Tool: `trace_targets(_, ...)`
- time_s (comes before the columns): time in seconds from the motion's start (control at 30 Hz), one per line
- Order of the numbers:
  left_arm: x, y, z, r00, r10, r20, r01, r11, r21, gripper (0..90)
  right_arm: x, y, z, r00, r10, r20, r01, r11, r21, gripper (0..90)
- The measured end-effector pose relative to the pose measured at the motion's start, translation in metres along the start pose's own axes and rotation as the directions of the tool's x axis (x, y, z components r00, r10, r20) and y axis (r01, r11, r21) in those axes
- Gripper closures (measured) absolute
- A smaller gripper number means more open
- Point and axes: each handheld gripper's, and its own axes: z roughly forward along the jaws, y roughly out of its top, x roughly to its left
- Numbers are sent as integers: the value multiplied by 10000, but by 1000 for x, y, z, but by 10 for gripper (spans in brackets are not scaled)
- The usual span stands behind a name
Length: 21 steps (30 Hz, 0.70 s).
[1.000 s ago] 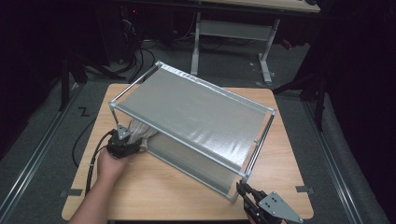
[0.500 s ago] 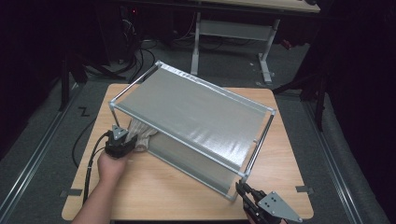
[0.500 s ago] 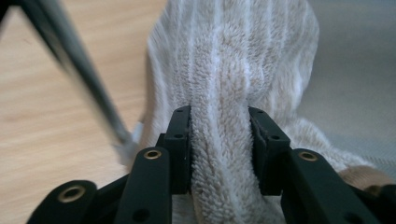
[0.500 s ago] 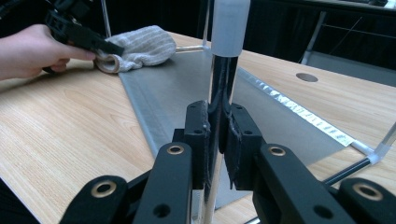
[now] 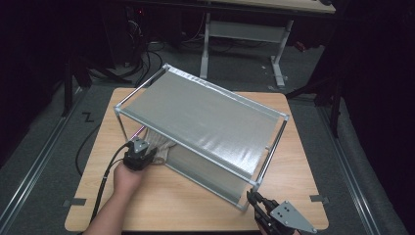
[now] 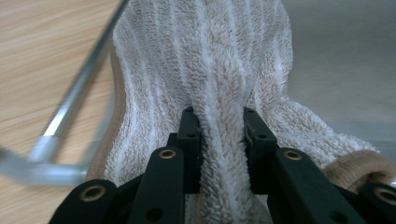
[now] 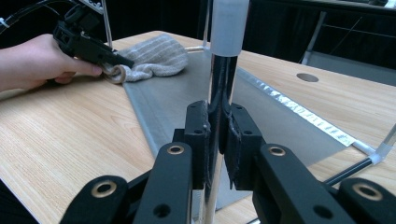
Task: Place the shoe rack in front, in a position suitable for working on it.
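Looking down from the high view, the left gripper (image 5: 142, 155) has crept toward the rack (image 5: 205, 122) on the counter (image 5: 161, 205), its jaws just closing on the towel (image 5: 157, 146) lying under the rack's shelf. Left gripper view — jaws pinch a ridge of the towel (image 6: 219, 84), so pulling it out looks possible. Right gripper view — the right gripper (image 7: 218, 126) clamps the rack's corner post (image 7: 223, 70), steadying it.

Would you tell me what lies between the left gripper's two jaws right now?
A raised fold of the striped towel, pinched by the left gripper; its jaws have just been closing. The left gripper view shows it.
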Motion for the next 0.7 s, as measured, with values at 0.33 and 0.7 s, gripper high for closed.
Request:
trace_targets(0.33, -58, 4, -3, 9899, 982, 1023, -980, 9952, -70, 723, 1, 0, -1, 9999, -86, 58, 86, 10000, -16, 802)
trace_targets(0.7, -147, 7, -13, 9407, 2185, 2594, -2079, 9758, -679, 718, 4, -1, -1, 9998, -174, 103, 174, 9998, -25, 801)
